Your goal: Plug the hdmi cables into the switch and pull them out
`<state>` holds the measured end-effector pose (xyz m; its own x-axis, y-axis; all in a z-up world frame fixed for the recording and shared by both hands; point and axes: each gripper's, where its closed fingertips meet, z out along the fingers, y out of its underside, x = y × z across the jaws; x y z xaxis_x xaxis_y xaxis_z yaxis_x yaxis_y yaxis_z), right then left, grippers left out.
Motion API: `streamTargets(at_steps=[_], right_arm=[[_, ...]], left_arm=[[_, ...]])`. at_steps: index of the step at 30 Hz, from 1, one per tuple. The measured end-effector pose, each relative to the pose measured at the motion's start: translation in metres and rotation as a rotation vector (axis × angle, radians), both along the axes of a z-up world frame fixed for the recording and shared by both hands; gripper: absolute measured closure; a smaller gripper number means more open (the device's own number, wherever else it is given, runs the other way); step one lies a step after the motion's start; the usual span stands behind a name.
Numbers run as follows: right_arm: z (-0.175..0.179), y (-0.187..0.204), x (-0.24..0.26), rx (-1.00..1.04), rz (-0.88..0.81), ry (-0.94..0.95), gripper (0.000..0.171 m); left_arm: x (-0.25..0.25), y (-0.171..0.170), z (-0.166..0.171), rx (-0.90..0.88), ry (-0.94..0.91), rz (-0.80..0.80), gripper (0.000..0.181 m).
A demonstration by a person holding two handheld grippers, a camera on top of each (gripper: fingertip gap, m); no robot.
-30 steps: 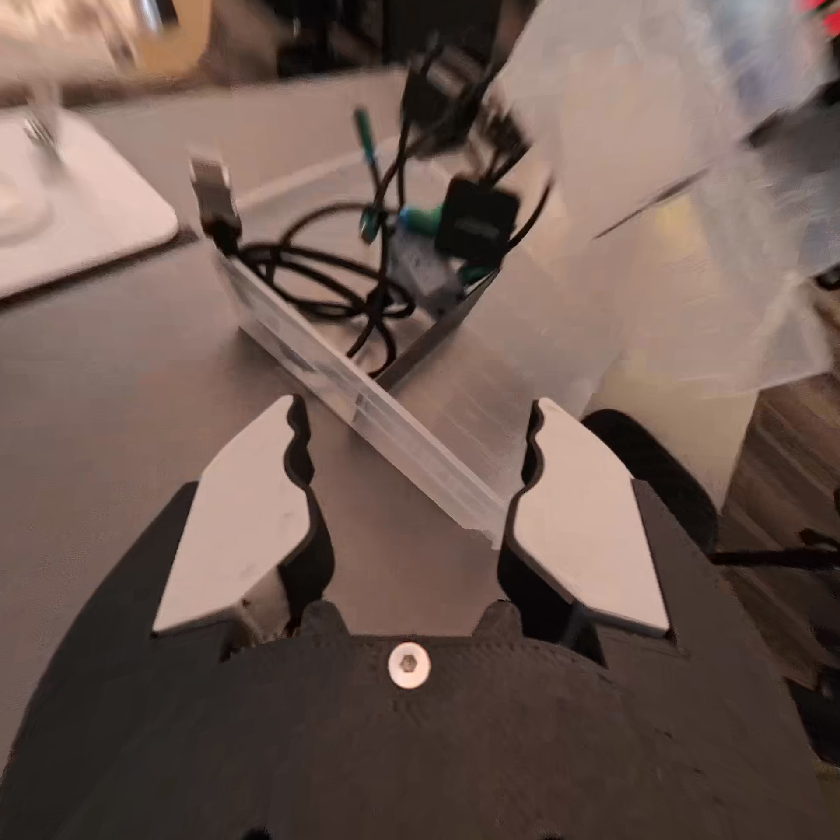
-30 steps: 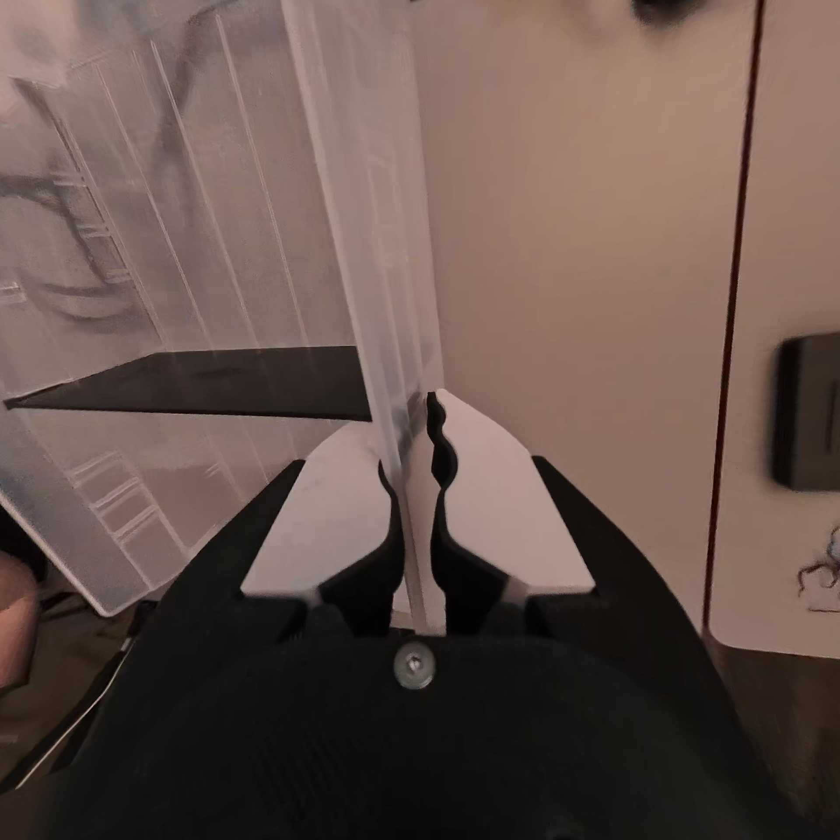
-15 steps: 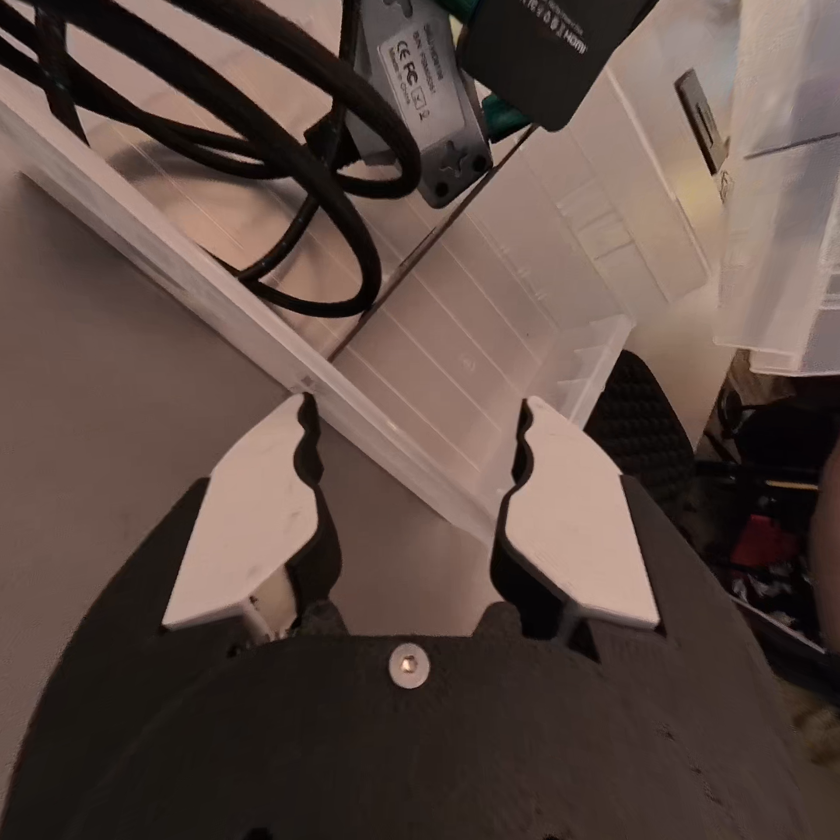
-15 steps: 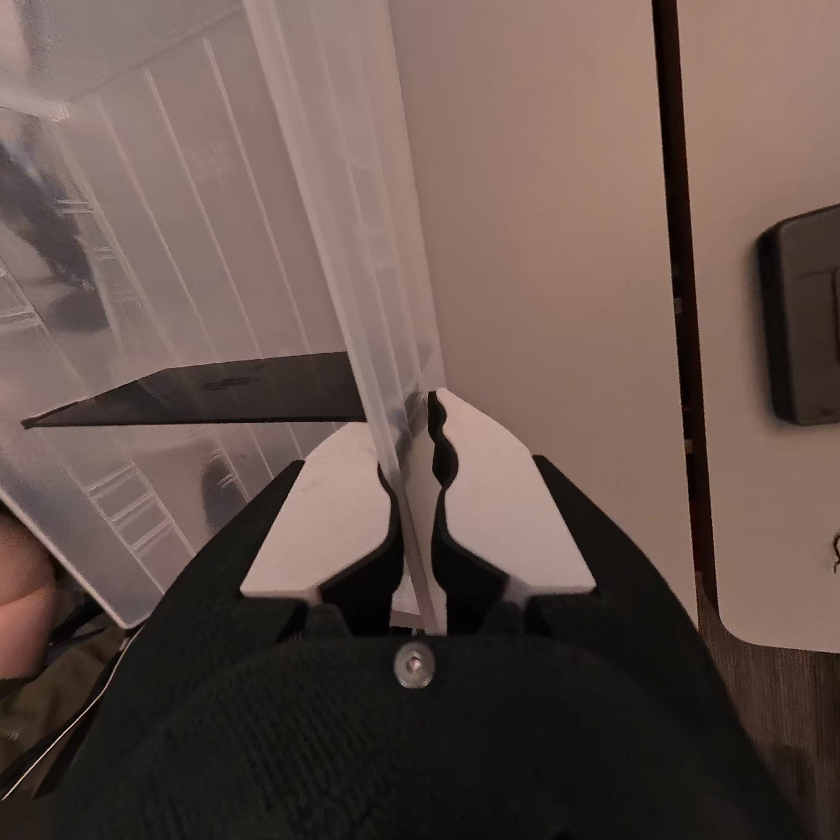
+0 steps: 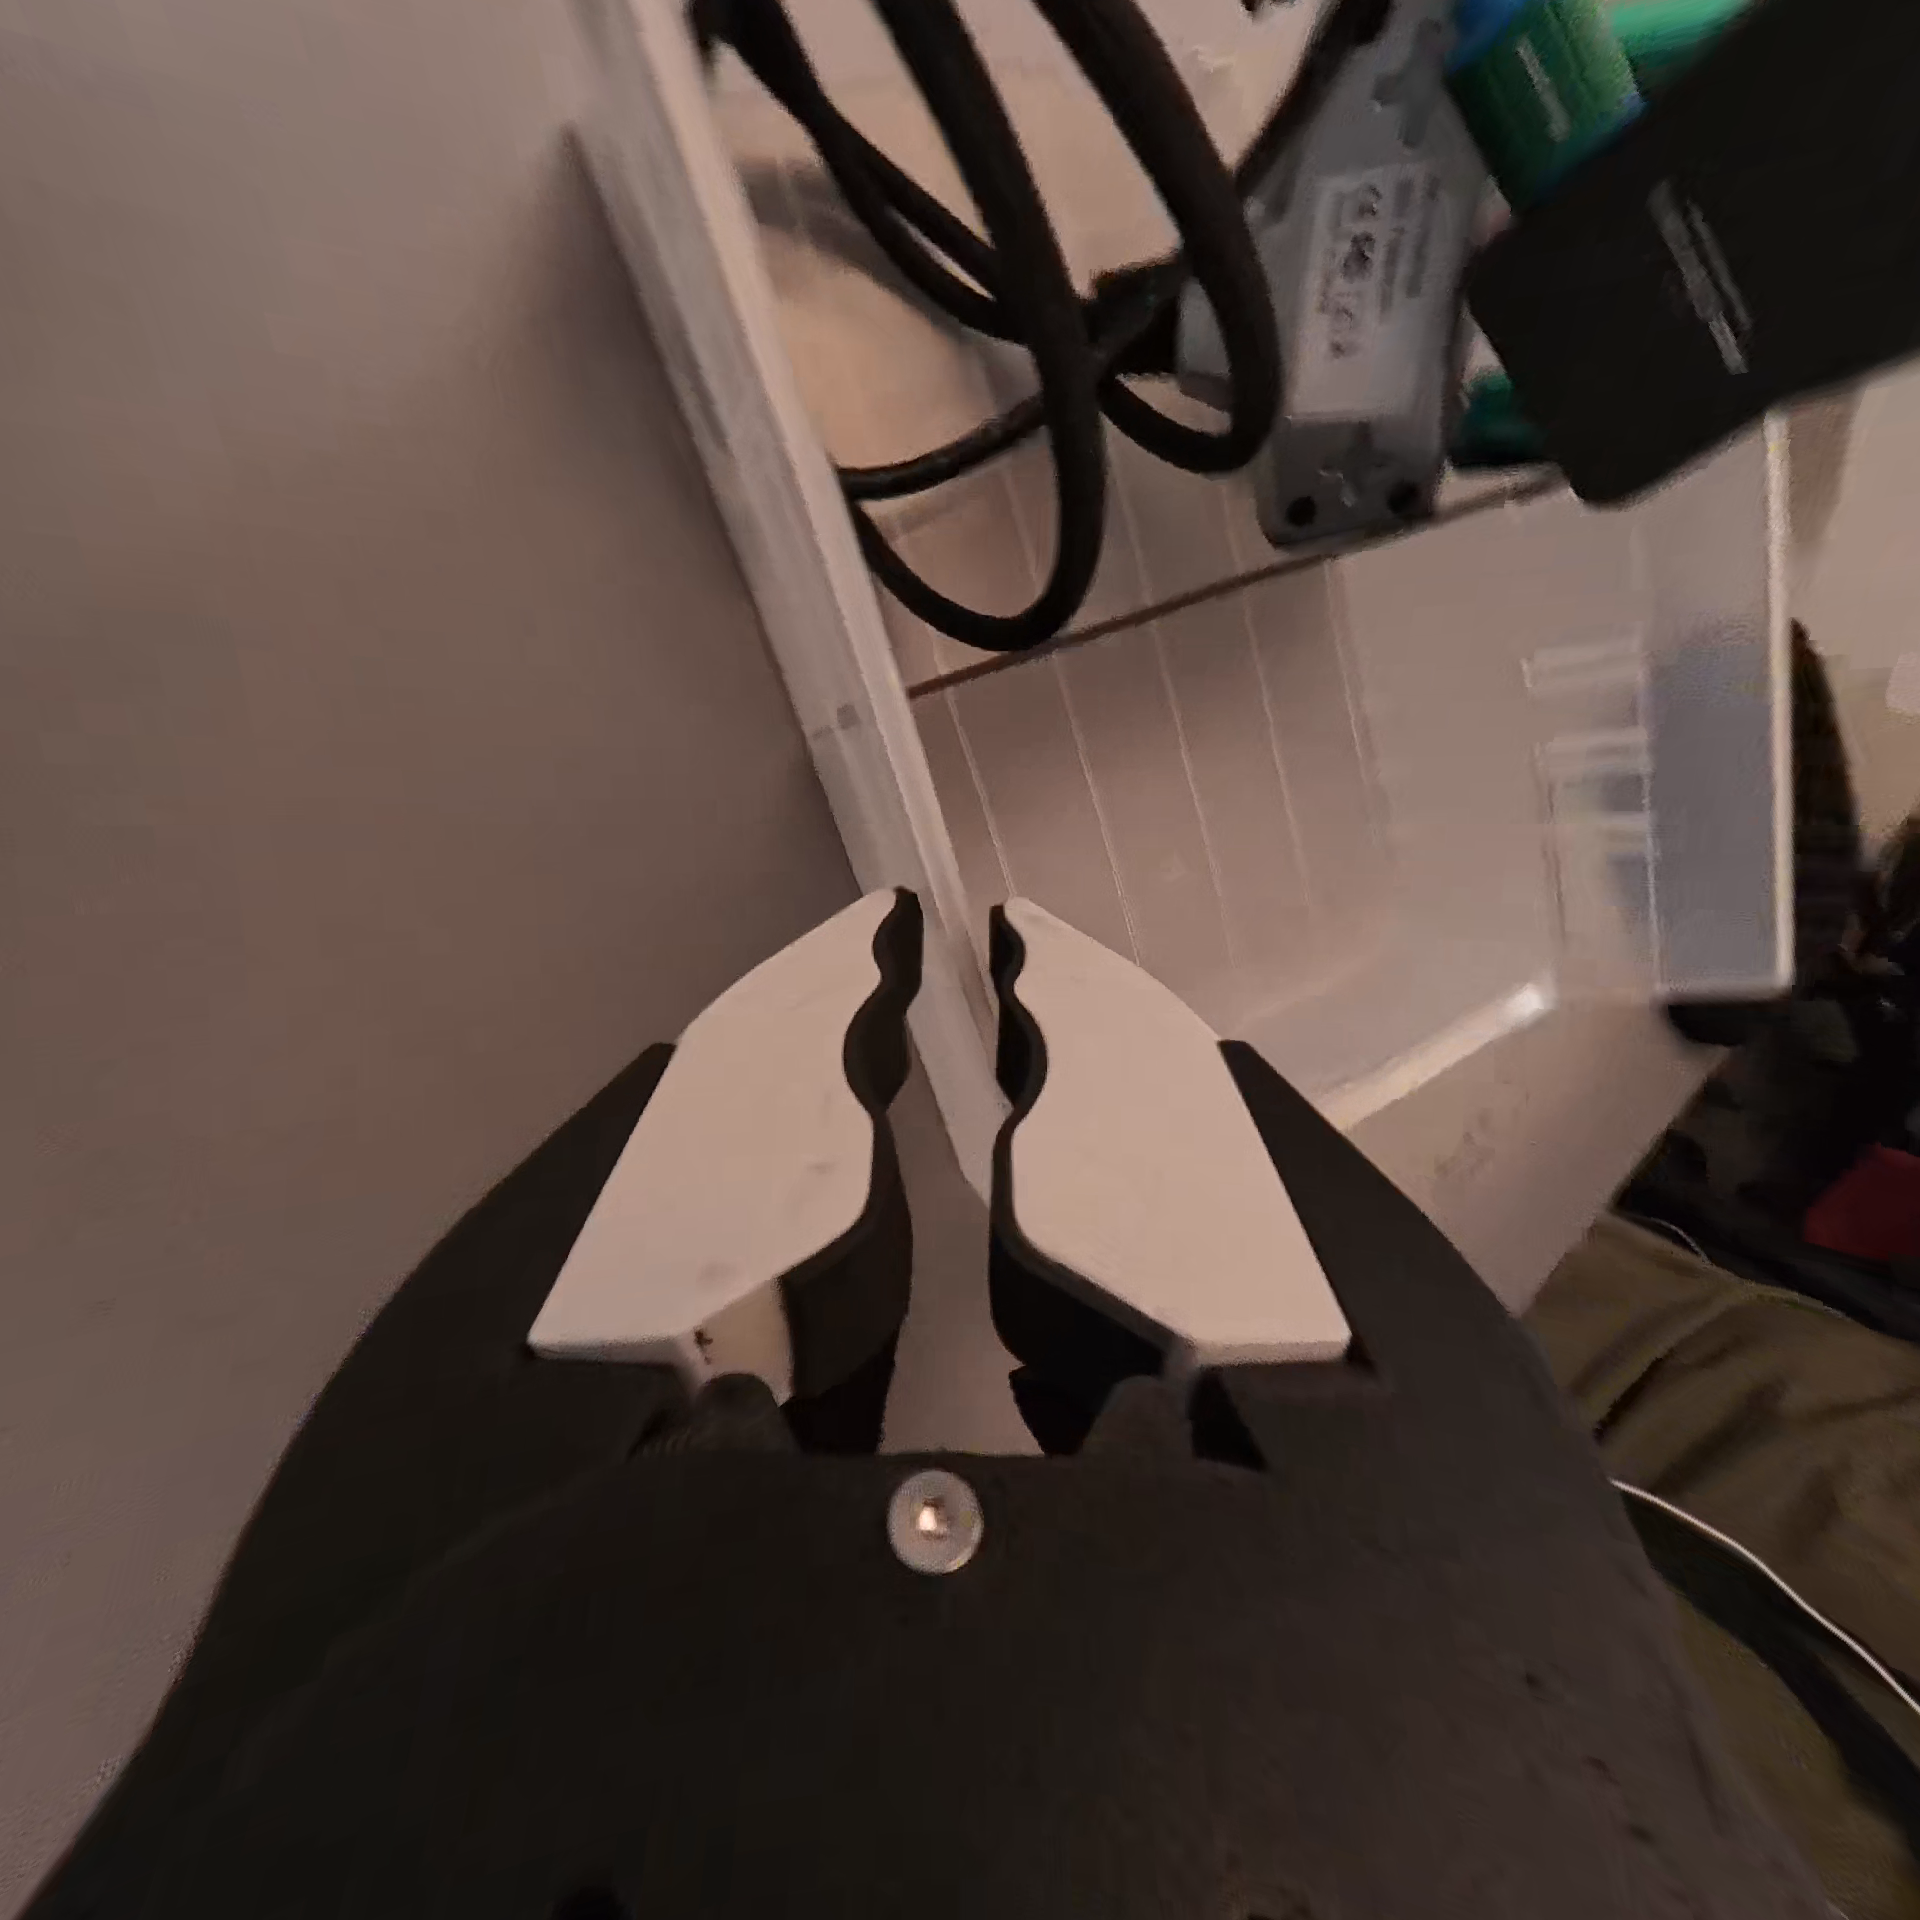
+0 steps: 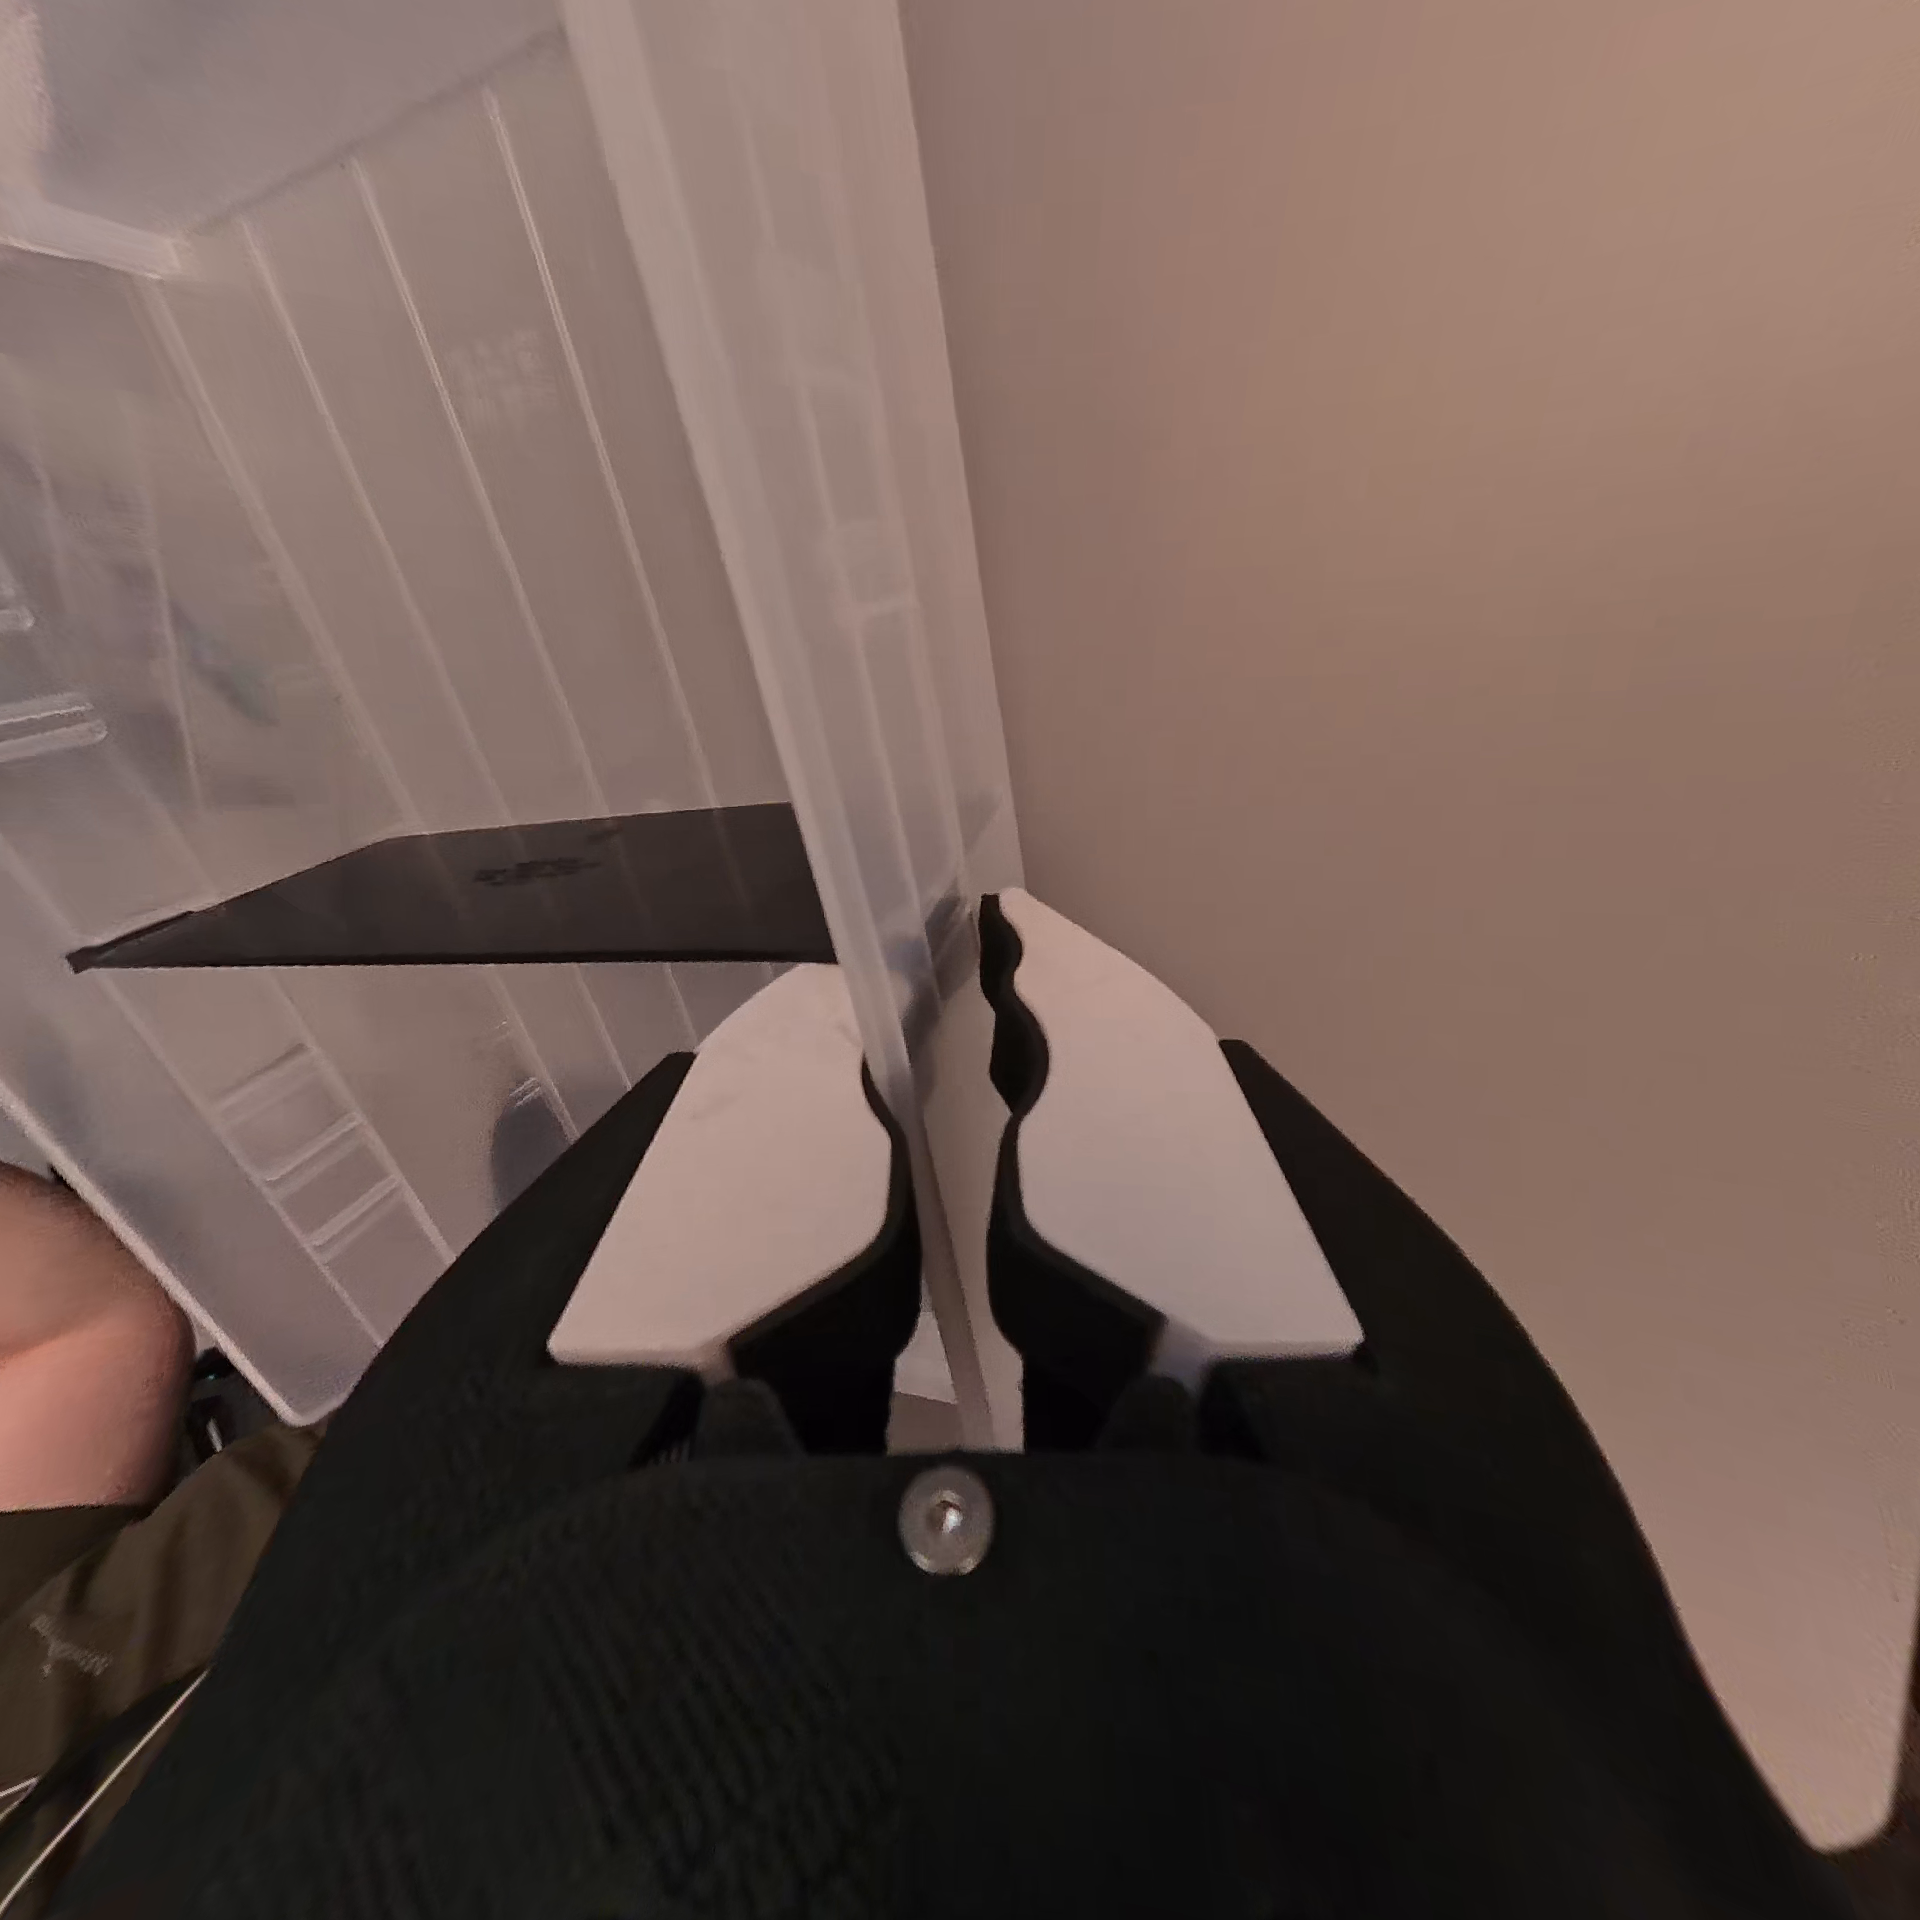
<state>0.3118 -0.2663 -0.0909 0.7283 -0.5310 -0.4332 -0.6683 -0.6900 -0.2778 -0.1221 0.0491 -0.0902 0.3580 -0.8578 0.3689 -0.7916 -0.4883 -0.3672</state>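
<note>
Tabletop, pale beige and smooth (image 5: 312,727), at left in both views. Left gripper (image 5: 954,914) clenched on the near rim of a clear ribbed plastic bin (image 5: 1299,831). Inside, far: coiled black hdmi cables (image 5: 1039,312), then a grey box-shaped switch (image 5: 1351,312). Right gripper (image 6: 940,935) likewise clamped on the bin's wall. Olive cloth (image 5: 1714,1403) at right.

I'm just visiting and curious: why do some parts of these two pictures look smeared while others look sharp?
Left wrist view: the left gripper is crisp, while the black cables and clear plastic bin are motion-blurred. Right wrist view: the right gripper is sharp, the bin wall milky. Both are dim, warm-toned, with wide-angle bending.
</note>
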Motion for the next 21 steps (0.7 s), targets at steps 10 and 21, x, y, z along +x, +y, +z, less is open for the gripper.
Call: streamTargets(at_steps=[10,21], right_arm=[[-0.013,0.078,-0.027,0.003,0.097,-0.019,0.16],[-0.04,0.098,-0.031,-0.105,0.045,-0.039,0.161]], left_arm=[[-0.156,0.097,0.003,0.103,0.075,0.346,0.173],[-0.289,0.123,0.005,0.015,-0.012,0.774,0.171]])
